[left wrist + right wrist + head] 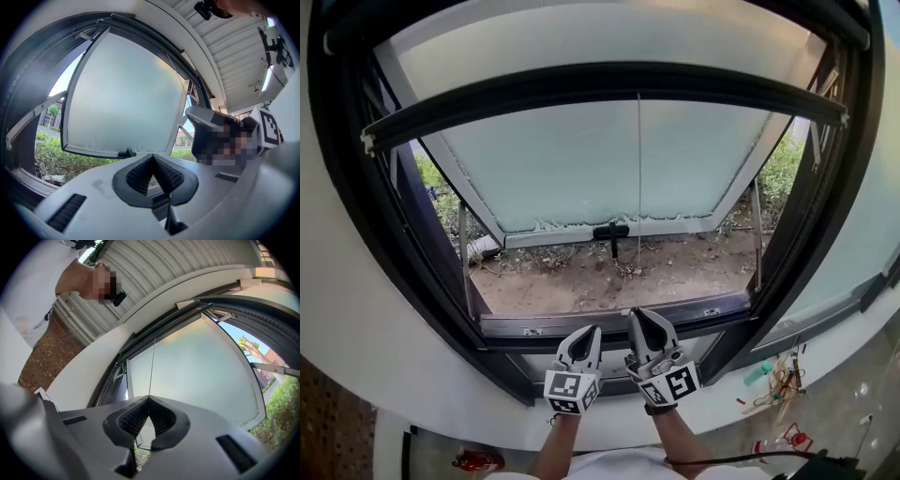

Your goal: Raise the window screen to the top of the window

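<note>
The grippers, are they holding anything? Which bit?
The right gripper pinches the thin cord low down, between its jaw tips. The left gripper is shut on nothing.

Quick headcount: two grippers, the left gripper (586, 331) and the right gripper (636, 315). Each one carries a cube, so that's two, the left marker cube (570, 391) and the right marker cube (673, 382). Two arms too, left forearm (558, 452) and right forearm (680, 441). There's one window frame (609, 325) and one frosted sash (581, 159), with one black handle (611, 231) at the middle of the sash's bottom edge. One dark screen bar (600, 82) spans the frame, with one thin pull cord (638, 187) hanging from it. Two metal stays: left stay arm (464, 253) by the frame's left edge, right stay arm (757, 234) by its right edge. Plus one red thing (478, 459) on the floor, can't tell what it is.
</note>
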### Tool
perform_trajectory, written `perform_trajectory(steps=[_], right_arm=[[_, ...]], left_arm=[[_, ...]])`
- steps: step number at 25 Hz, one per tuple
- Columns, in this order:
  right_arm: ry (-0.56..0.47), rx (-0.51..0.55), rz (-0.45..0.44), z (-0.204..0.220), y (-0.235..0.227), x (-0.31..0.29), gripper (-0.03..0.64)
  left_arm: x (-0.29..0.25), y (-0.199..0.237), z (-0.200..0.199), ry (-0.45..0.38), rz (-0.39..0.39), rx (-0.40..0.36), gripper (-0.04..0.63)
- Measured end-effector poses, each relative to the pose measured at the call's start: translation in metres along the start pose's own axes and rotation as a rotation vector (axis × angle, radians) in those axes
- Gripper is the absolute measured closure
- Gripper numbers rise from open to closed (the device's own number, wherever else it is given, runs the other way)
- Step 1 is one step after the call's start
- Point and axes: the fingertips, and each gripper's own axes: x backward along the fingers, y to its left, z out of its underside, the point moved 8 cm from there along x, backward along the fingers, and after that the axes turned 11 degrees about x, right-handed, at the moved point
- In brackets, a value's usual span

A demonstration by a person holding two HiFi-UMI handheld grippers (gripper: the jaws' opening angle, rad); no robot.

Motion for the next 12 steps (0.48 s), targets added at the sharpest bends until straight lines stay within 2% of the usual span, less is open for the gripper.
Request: perform_trajectory(steps=[6, 12], right_arm=[[-0.105, -0.039, -0.007, -0.040, -0.003, -0.017, 0.615], [-0.226, -0.042, -0.036, -0.082, -0.006, -0.039, 0.614]], left_arm=[[0.006, 0.008, 0.003, 0.002, -0.030, 0.010, 0.594], [0.007, 0.006, 0.007, 0.020, -0.019, 0.018, 0.594]])
